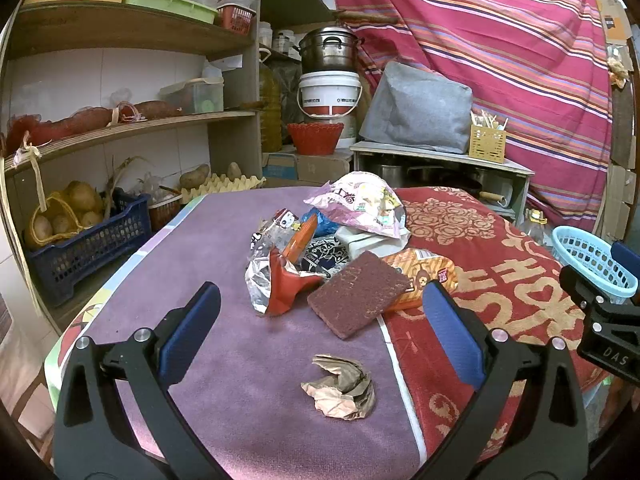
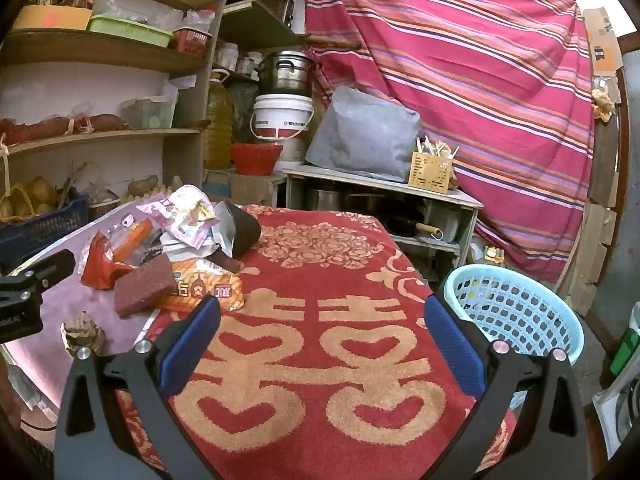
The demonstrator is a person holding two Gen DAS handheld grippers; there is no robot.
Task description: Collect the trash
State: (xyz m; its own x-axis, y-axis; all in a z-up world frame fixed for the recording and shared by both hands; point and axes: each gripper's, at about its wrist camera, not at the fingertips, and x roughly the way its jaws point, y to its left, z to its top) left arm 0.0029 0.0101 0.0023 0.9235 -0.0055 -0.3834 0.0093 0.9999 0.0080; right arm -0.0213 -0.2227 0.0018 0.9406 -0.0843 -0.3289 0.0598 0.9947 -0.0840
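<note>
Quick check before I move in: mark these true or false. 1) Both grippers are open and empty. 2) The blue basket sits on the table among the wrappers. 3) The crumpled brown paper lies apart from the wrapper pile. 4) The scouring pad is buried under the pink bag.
1) True: the left gripper and right gripper are both open, holding nothing.
2) False: the blue basket stands beyond the table's right edge, not among the wrappers.
3) True: the crumpled brown paper lies alone, nearer the left gripper than the wrapper pile.
4) False: the scouring pad lies exposed at the pile's front; the pink bag tops the back.
</note>
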